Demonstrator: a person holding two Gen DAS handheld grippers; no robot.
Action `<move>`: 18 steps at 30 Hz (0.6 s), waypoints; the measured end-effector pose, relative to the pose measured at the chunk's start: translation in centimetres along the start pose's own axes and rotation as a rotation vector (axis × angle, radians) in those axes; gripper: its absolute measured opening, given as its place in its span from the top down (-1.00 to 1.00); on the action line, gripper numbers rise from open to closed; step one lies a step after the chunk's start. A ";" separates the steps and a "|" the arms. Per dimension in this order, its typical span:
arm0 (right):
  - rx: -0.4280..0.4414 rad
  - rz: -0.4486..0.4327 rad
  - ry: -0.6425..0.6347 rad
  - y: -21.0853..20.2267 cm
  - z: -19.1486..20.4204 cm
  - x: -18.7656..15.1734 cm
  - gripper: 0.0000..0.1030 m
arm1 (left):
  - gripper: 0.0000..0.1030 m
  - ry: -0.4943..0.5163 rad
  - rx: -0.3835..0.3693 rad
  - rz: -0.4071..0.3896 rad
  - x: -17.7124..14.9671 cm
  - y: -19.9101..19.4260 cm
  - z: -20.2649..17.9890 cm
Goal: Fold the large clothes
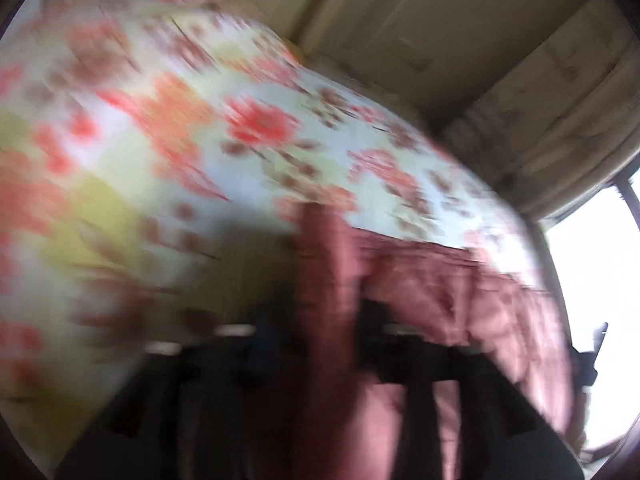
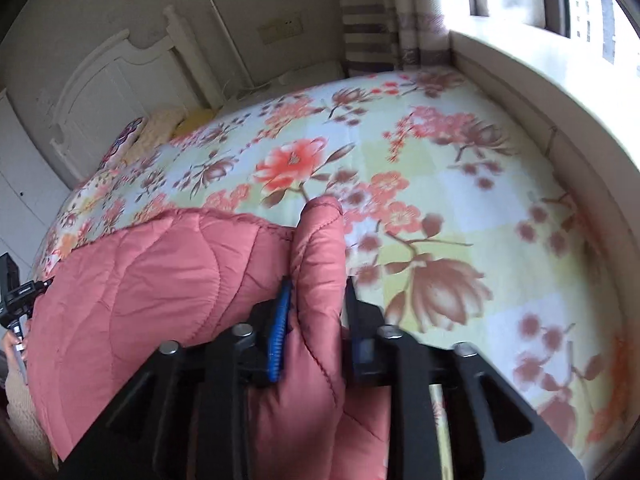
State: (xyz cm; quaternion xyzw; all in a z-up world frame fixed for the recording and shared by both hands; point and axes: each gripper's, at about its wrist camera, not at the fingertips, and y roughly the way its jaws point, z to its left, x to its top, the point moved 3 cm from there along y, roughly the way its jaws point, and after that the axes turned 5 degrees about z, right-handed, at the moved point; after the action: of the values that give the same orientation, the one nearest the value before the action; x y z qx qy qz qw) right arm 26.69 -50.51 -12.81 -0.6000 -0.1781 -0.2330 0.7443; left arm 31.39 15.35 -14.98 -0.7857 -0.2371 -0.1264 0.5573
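While each tool pinches a fold of pink quilted jacket, it likely next gets laid flat on the bed.

The left wrist picture is all smeared. The flowers on the bed sheet are just red and brown smudges. The left gripper is a dark blur, so I cannot tell if its fingers squeeze the pink jacket that runs up between them. The bottom edge cuts the jacket off.

In the right wrist picture the jacket hides the near part of the bed sheet. The other gripper is cut off at the left edge, with only a bit of a hand and a sleeve showing. Things by the headboard are too small to tell.
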 end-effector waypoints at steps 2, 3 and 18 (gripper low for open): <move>-0.056 -0.059 -0.010 -3.2 0.1 0.8 -0.67 | -0.61 0.052 0.233 -0.119 0.3 -3.3 -0.9; -0.062 -0.104 -0.021 -5.0 0.5 1.3 -0.72 | -0.65 0.097 0.279 -0.173 0.4 -5.0 -2.0; -0.085 -0.133 -0.416 -1.9 16.5 2.7 -0.85 | -0.96 0.668 0.274 -0.157 -2.1 0.8 -20.3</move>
State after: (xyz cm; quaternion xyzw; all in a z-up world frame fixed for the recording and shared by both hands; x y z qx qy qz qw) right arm 28.11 -35.12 -6.28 -0.6530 -0.3573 -0.1601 0.6483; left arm 31.36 -4.38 -9.53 -0.5986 -0.1164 -0.3853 0.6926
